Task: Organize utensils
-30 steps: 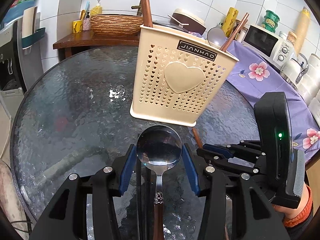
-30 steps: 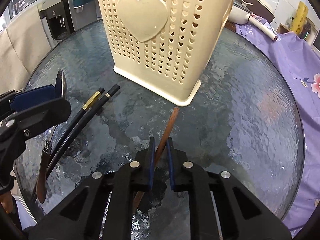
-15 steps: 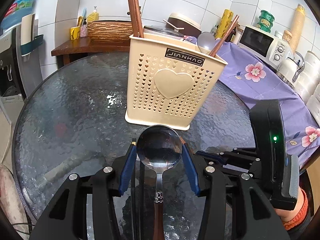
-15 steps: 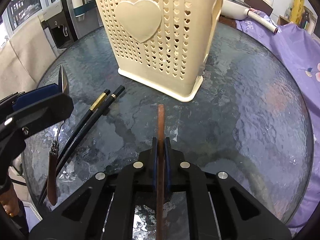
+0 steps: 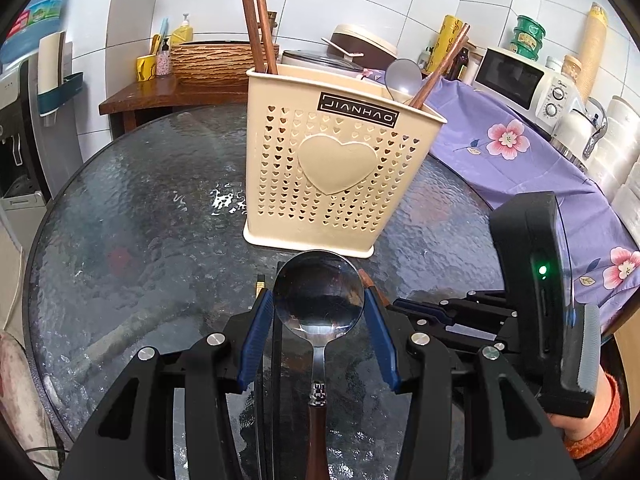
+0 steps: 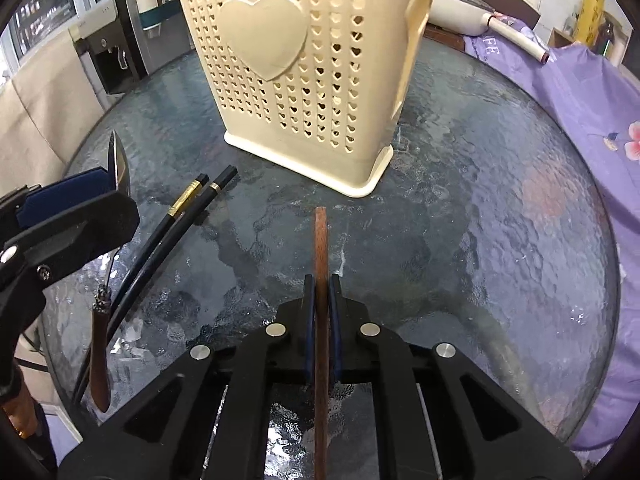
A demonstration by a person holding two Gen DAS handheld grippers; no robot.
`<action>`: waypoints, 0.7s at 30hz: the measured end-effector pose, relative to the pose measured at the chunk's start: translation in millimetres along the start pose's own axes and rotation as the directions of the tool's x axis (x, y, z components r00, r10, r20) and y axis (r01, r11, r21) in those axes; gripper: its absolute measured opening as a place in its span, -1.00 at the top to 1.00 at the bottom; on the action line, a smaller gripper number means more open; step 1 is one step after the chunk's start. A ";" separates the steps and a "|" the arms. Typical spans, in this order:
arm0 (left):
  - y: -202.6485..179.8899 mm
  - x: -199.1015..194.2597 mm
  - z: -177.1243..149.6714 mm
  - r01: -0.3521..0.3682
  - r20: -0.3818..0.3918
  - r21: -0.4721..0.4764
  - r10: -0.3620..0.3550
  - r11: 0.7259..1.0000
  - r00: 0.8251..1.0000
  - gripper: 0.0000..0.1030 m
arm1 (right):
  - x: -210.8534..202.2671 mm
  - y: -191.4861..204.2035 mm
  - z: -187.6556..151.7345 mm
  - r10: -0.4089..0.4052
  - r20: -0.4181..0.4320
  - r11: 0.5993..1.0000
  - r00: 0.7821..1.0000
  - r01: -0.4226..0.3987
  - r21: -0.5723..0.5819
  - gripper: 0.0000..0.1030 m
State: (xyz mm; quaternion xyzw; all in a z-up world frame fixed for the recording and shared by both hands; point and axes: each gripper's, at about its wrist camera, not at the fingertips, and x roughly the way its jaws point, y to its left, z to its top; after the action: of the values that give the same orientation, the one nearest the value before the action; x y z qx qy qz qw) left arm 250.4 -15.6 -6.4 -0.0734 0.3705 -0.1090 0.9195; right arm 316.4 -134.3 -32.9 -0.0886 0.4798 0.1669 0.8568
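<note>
The left gripper (image 5: 319, 312) pinches a steel, wooden-handled spoon (image 5: 319, 294); the right gripper (image 6: 321, 312) clamps a brown wooden chopstick (image 6: 320, 264). Lift each above the cream perforated plastic holder (image 6: 304, 80) ahead, then lower vertically.

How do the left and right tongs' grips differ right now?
Left tongs spread wide across a steel spoon bowl; right tongs pinch narrow on a brown wooden chopstick. The spoon is round and shiny, the chopstick thin and matte. Both point toward the cream utensil basket.
</note>
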 end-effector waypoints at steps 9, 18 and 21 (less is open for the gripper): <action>1.3 -0.5 -0.3 -0.003 0.002 -0.007 0.003 1.000 1.000 0.11 | -0.3 7.4 -1.9 -0.032 0.005 0.999 0.999 0.032 -0.012 0.86; -0.1 -3.3 -0.1 0.000 0.009 -0.009 0.000 1.000 1.000 0.11 | -6.1 -5.2 -11.2 0.011 0.038 0.999 0.999 -0.012 0.042 0.86; -2.0 -6.7 0.5 0.005 0.019 -0.007 -0.005 1.000 1.000 0.11 | -11.1 -14.7 -13.6 0.036 0.055 0.996 0.998 -0.040 0.074 0.86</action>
State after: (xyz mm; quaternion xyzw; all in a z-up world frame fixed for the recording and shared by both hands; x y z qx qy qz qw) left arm 245.7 -15.8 -1.1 -0.0785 0.3621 -0.1091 0.9224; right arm 305.8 -154.5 -30.8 -0.0425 0.4641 0.1673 0.8688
